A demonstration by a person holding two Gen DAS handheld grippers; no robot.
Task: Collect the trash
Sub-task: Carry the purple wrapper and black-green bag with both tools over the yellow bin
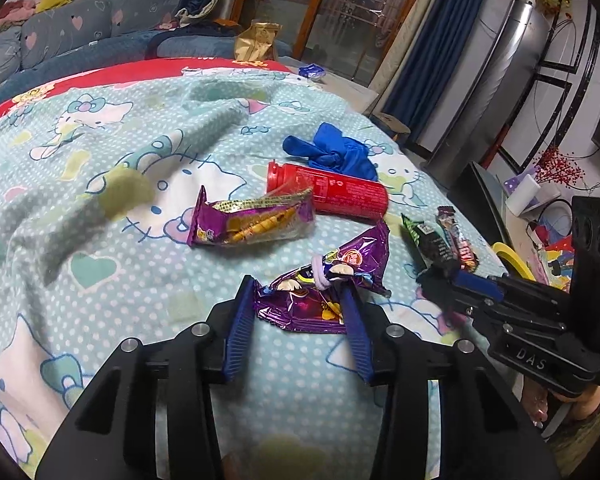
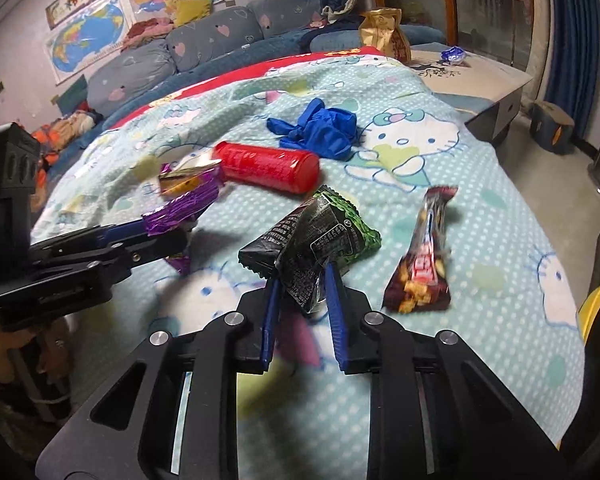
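Trash lies scattered over a cartoon-print bedsheet [image 1: 100,200], within reach of both hands, so each gripper works a piece on its own side. Left gripper [image 1: 300,292] has its fingers drawn in around a crumpled purple wrapper [image 1: 324,280]; whether both pads press it cannot be told, and the wrapper still rests on the sheet. Right gripper [image 2: 302,276] has its fingers narrowed onto a black-and-green packet [image 2: 316,240], pinching its lower corner so the rest stands up off the sheet. Not yet collected, judging by position: a second purple wrapper [image 1: 252,216], a red canister [image 1: 332,190] on its side, a blue glove [image 1: 332,152], a dark snack bar wrapper [image 2: 424,256]. No bin is visible.
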